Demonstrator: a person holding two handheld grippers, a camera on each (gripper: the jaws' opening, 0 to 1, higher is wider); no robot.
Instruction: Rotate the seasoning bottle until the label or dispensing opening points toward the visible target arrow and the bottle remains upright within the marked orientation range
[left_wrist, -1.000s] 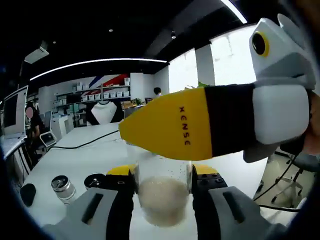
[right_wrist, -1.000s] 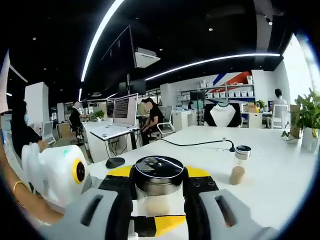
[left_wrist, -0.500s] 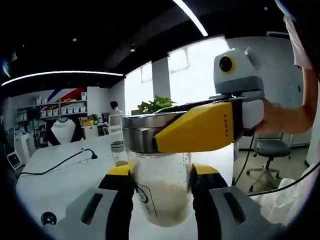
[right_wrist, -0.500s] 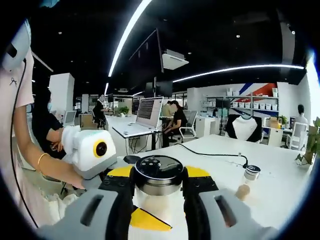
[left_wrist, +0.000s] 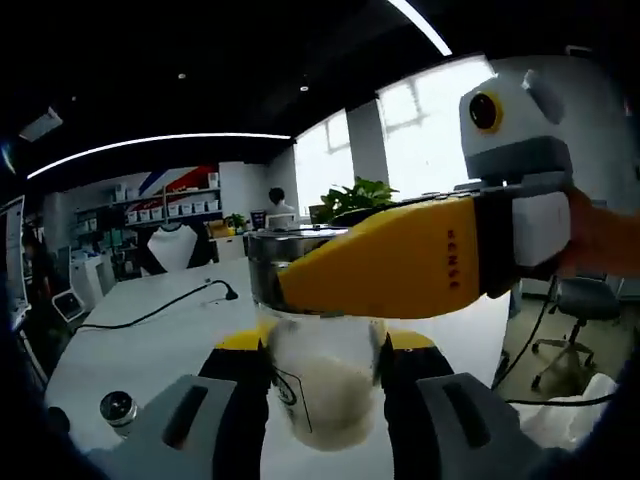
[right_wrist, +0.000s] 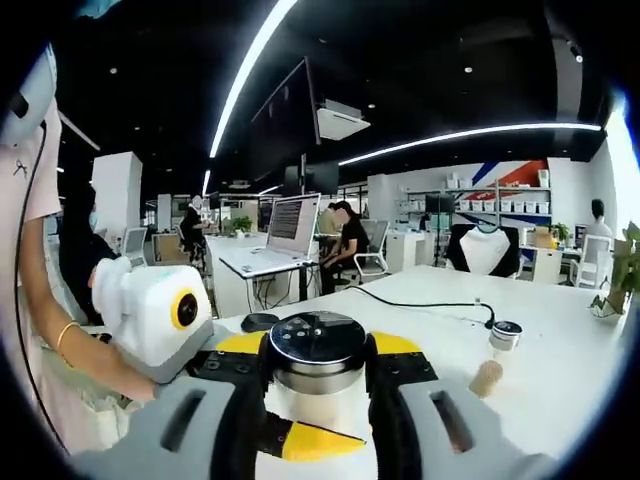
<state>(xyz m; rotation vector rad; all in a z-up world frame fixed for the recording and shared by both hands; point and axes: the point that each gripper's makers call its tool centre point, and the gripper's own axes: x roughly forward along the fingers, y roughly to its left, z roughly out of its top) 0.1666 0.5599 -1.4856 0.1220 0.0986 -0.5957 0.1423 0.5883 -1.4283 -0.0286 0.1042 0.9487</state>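
Looking along the left gripper (left_wrist: 322, 400) in the left gripper view, its two grey-and-black jaws are closed against the glass body of the seasoning bottle (left_wrist: 322, 385), one on each side, so the bottle is clamped low down between them. The bottle stands upright, clear-walled, with pale seasoning filling its lower part and a thin printed outline on the glass. Across the bottle's metal cap (left_wrist: 285, 262) lies a yellow jaw of the right gripper (left_wrist: 420, 265), coming in from the right of the bottle; the jaw covers much of the cap, and a hand (left_wrist: 605, 235) holds the grey body behind it. Below and left of the bottle, on the white table (left_wrist: 150, 345), stands a second small jar (left_wrist: 118, 410), well apart from it. A black cable (left_wrist: 165, 305) runs over the table beyond the bottle.

In the right gripper view, the right gripper (right_wrist: 318, 385) is shut on the black-topped cap (right_wrist: 318, 340), its jaws pressing the cap's sides, the glass body below. Left of the bottle sits the left gripper's white body (right_wrist: 150, 315) with a forearm (right_wrist: 60, 340) behind it, and one of its yellow jaw tips shows just under the cap. Right of the bottle, well apart on the table (right_wrist: 560, 350), stands another small jar (right_wrist: 492, 358).
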